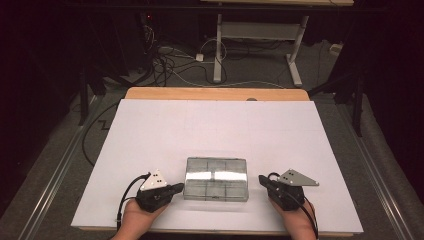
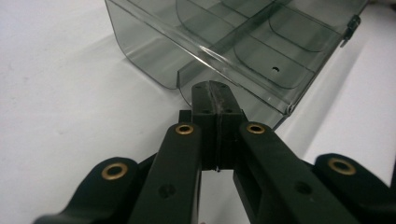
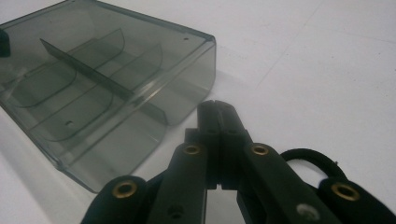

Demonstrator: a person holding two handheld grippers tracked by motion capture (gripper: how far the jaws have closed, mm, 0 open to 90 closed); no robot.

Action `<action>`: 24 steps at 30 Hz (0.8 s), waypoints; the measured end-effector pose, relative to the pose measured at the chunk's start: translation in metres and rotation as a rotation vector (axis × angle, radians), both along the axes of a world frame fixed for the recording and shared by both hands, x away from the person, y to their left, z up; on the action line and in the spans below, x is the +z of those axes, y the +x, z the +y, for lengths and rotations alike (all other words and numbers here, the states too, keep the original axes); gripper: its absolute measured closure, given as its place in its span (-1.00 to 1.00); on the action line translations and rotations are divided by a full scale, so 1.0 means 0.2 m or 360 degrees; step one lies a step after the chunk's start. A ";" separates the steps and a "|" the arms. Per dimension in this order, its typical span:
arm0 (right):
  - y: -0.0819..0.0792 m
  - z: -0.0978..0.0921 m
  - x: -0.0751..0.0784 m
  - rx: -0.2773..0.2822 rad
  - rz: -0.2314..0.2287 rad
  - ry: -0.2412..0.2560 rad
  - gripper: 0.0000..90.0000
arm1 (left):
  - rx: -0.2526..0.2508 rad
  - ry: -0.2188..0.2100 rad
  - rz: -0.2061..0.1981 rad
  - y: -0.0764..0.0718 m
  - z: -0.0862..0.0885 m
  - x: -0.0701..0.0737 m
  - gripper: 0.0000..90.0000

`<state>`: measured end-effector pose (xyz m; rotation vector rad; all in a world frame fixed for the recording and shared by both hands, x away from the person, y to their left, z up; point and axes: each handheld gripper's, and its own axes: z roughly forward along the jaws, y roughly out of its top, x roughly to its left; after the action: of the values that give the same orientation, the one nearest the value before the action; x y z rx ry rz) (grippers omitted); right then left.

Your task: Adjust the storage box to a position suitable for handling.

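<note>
A clear grey plastic organizer box (image 1: 216, 178) with inner dividers lies closed on the white table surface (image 1: 210, 130) near the front edge. My left gripper (image 1: 178, 188) rests just left of the box, jaws shut with nothing between them. In the left gripper view its tip (image 2: 212, 88) sits right at the box's side wall (image 2: 154, 60). My right gripper (image 1: 262, 180) lies just right of the box, jaws pressed together and empty. In the right gripper view its tip (image 3: 215, 106) points close beside the box's near corner (image 3: 187, 84).
A wooden tabletop strip (image 1: 215, 93) shows beyond the white sheet. Behind it stand a white desk frame (image 1: 257, 45) and loose cables (image 1: 170, 62) on the floor. Bare white surface stretches across the table's far half.
</note>
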<state>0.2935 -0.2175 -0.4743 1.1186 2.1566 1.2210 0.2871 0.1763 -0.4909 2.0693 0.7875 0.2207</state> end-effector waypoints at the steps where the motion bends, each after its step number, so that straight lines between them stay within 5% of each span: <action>1: 0.00 0.00 0.00 0.0002 -0.0001 0.0000 1.00 | -0.0005 0.0005 -0.0008 -0.01 -0.01 0.00 0.95; 6: 0.00 0.01 0.00 0.0005 0.0002 0.0000 1.00 | -0.0016 0.0004 -0.0037 0.00 -0.01 0.00 0.95; 20: -0.01 0.10 -0.02 0.0117 0.0058 -0.0040 1.00 | 0.0110 -0.0054 -0.0099 0.02 0.10 0.01 0.95; 24: -0.01 0.10 -0.02 0.0110 0.0078 -0.0029 1.00 | 0.0153 -0.0098 -0.0068 0.03 0.14 0.00 0.95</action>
<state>0.2922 -0.1979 -0.4786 1.0855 2.2556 1.2126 0.2939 0.2038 -0.4910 1.9648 0.8580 0.2895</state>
